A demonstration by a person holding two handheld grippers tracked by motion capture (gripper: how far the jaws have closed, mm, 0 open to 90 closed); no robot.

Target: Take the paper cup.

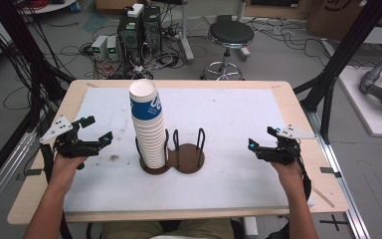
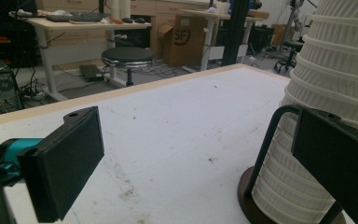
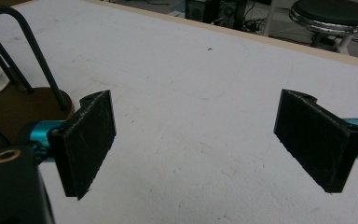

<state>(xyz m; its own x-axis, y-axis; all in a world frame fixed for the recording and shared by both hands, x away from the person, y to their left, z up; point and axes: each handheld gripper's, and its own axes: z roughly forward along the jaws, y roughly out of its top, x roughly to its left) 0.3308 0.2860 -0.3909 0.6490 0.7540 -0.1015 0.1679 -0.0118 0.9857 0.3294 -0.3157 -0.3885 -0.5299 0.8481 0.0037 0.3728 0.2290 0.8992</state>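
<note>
- Stack of paper cups (image 1: 148,130) stands upright in the left bay of a dark two-bay holder (image 1: 174,162) near the middle of the worktop (image 1: 238,107).
- Top cup carries a blue band with white lettering; the ones below are plain white and ribbed.
- Holder: brown figure-eight base with black wire hoops; the right bay has nothing in it.
- Left gripper (image 1: 96,130) sits left of the stack, held in the person's left hand (image 1: 65,164), fingers wide apart with nothing between them.
- Left gripper view: the cups (image 2: 326,107) rise close behind its right finger (image 2: 338,161), with a wire hoop (image 2: 272,140) and the base edge just beside it. Whether the finger touches the cups I cannot tell; the left finger (image 2: 65,168) is well apart from them, over bare worktop.
- Right gripper (image 1: 261,139) is well to the right of the holder, held in the right hand (image 1: 287,172), fingers spread, gripping nothing.
- Right gripper view: both fingers (image 3: 89,140) hang over bare white worktop surface (image 3: 196,107); holder hoop (image 3: 23,51) and brown base (image 3: 14,109) at far left, apart from the fingers.
- White mat covers most of the worktop, with a few dark smudges; light wood border around it.
- Behind the worktop: a black round stool (image 1: 230,36) and computer towers (image 1: 140,27) with cables on the floor.
</note>
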